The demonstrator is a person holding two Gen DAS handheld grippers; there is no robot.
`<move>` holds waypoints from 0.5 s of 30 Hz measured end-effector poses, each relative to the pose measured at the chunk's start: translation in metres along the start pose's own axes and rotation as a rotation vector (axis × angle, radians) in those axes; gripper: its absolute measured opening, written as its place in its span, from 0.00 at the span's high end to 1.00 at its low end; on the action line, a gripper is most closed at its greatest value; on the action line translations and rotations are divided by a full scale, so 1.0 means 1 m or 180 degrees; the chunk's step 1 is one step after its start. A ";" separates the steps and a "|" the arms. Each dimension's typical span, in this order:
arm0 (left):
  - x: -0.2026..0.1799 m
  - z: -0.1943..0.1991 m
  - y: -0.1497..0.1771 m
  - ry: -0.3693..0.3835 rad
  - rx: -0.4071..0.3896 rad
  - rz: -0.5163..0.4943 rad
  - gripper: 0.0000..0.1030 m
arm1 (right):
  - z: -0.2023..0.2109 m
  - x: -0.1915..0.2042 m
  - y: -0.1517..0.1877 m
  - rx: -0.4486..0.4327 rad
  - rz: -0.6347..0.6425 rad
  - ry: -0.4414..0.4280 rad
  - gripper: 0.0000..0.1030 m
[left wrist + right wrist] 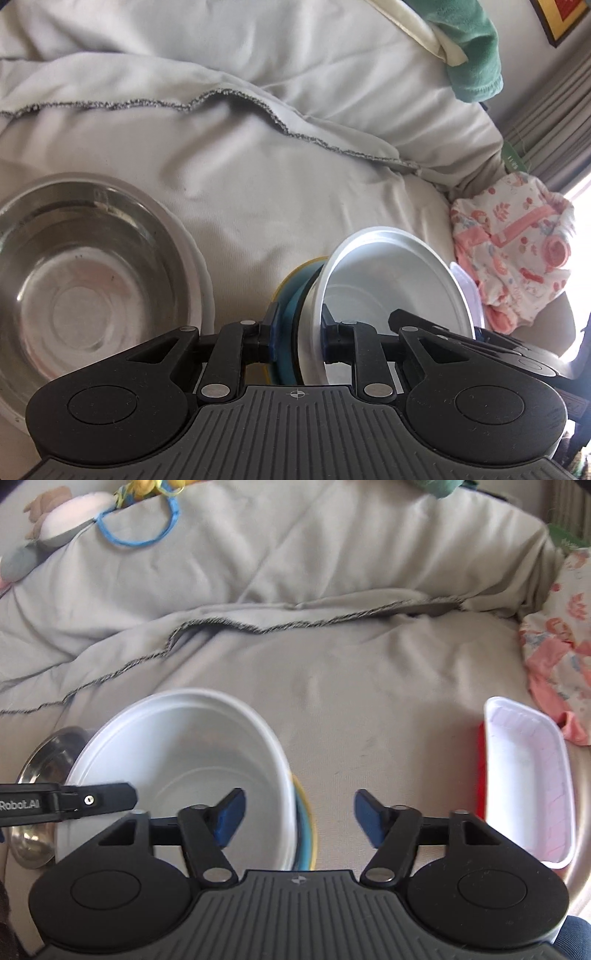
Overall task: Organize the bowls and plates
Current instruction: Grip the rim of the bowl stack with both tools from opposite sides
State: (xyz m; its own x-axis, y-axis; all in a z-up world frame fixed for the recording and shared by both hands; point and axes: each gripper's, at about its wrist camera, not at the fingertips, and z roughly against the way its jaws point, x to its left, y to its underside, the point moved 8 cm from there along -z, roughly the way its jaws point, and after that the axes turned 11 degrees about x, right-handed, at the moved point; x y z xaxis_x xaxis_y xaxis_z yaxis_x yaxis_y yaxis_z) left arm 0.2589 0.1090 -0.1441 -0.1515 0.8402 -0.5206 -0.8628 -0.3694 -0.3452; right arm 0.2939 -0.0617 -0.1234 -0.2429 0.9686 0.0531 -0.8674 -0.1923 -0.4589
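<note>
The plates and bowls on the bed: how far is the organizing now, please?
Done: little that the pictures prove. In hand: the left gripper is shut on the white bowl and the blue and yellow dish nested beneath it. The right gripper is open and holds nothing. Left: the steel bowl and the white tray on a red one sit apart on the bedsheet.

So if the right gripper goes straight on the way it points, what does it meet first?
Probably only the grey blanket. The right gripper is open; the white bowl and white tray lie to either side, though depth is unclear.
</note>
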 end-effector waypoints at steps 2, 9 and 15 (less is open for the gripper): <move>0.002 0.000 0.000 0.0045 0.0022 0.0019 0.78 | 0.001 0.000 0.001 0.0031 -0.0012 -0.0093 0.28; -0.001 0.002 0.009 -0.0064 0.0147 -0.0154 0.77 | -0.013 0.003 0.009 0.0346 -0.0113 -0.0279 0.28; -0.007 0.001 0.011 -0.0251 0.0104 -0.0291 0.77 | -0.023 0.008 0.019 0.0447 -0.0065 -0.0256 0.28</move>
State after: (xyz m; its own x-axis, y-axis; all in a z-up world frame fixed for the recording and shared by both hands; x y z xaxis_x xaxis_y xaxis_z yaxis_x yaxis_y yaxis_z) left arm 0.2497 0.0994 -0.1435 -0.1078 0.8990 -0.4245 -0.8899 -0.2777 -0.3620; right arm 0.2853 -0.0544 -0.1517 -0.2538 0.9579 0.1345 -0.9233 -0.1984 -0.3288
